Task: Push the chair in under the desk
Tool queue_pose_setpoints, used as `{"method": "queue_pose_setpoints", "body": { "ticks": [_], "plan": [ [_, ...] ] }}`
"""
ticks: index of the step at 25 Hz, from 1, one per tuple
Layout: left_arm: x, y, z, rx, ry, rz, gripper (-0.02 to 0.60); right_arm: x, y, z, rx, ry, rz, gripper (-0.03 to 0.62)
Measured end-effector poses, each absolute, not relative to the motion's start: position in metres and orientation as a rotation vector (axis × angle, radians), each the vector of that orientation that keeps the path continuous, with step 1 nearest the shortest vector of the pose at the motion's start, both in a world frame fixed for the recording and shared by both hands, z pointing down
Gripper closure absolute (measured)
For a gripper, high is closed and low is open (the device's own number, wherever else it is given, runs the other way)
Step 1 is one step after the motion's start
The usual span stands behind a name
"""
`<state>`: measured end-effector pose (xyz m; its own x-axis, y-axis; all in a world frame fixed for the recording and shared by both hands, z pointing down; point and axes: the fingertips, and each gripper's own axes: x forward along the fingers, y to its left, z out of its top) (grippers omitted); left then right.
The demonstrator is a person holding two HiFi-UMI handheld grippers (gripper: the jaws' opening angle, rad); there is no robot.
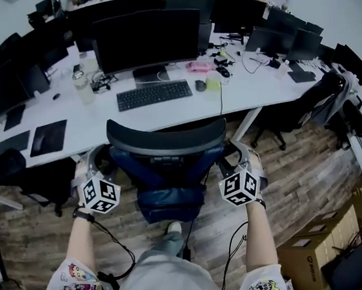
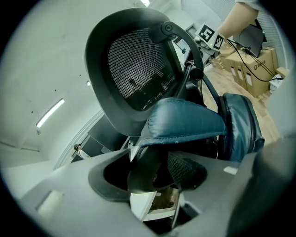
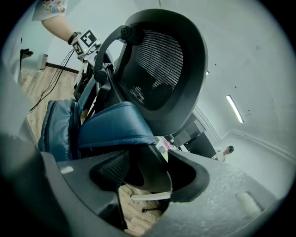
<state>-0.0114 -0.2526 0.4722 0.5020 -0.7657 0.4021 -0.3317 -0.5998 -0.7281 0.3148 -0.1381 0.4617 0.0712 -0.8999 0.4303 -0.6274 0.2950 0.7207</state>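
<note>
A black mesh-backed office chair (image 1: 166,141) with a blue seat stands before the white desk (image 1: 251,92), its back toward me and partly under the desk's edge. My left gripper (image 1: 97,164) is at the chair's left armrest. In the left gripper view the left gripper (image 2: 152,178) is shut on the black armrest support below the blue armrest pad (image 2: 185,122). My right gripper (image 1: 237,156) is at the right armrest. There the right gripper (image 3: 144,178) holds the matching black support under the blue pad (image 3: 115,125). The chair back (image 3: 162,65) rises above both.
On the desk stand a large monitor (image 1: 147,38), a keyboard (image 1: 154,94) and a mouse (image 1: 200,84). Another chair (image 1: 314,103) with a jacket is at the right. Cardboard boxes (image 1: 314,252) stand at the lower right, and a black bag (image 1: 8,165) at the left. My shoe (image 1: 173,228) is behind the chair.
</note>
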Motion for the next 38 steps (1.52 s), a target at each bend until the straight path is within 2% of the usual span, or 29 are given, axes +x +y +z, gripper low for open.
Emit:
{"method": "queue_pose_setpoints", "body": {
  "ticks": [19, 38],
  "plan": [
    [0.051, -0.310, 0.466, -2.141, 0.964, -0.969, 0.327, 0.386, -0.220, 0.455, 1.388, -1.686, -0.425, 0.336],
    [0.096, -0.321, 0.467, -2.093, 1.169, -1.030, 0.327, 0.439, -0.277, 0.453, 1.269, -1.815, -0.546, 0.335]
  ]
}}
